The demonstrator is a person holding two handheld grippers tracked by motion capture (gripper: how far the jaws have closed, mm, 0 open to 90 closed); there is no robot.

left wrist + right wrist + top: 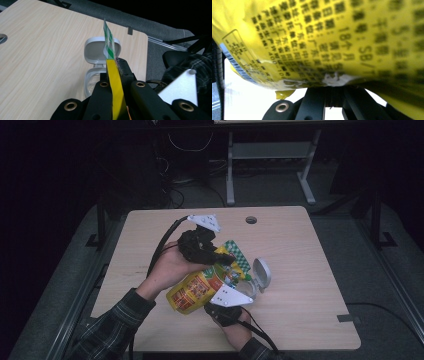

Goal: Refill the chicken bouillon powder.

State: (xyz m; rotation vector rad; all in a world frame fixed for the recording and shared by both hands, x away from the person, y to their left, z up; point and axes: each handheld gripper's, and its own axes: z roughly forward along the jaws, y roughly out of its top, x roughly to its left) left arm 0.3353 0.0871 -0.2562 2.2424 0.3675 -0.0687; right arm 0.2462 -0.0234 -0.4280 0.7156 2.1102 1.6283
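Both grippers clamped on the yellow bag [192, 292]: left gripper [226, 259] pinches its top edge, right gripper [220, 306] its underside, beside the open-lidded grey container [261, 275].

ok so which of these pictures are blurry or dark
High view: dim, with near-black surroundings around the table. Left gripper view: sharp, evenly lit on the grey lid. Right gripper view: the yellow bag sits very close, its print soft, blurrier toward the right; background blown out white.
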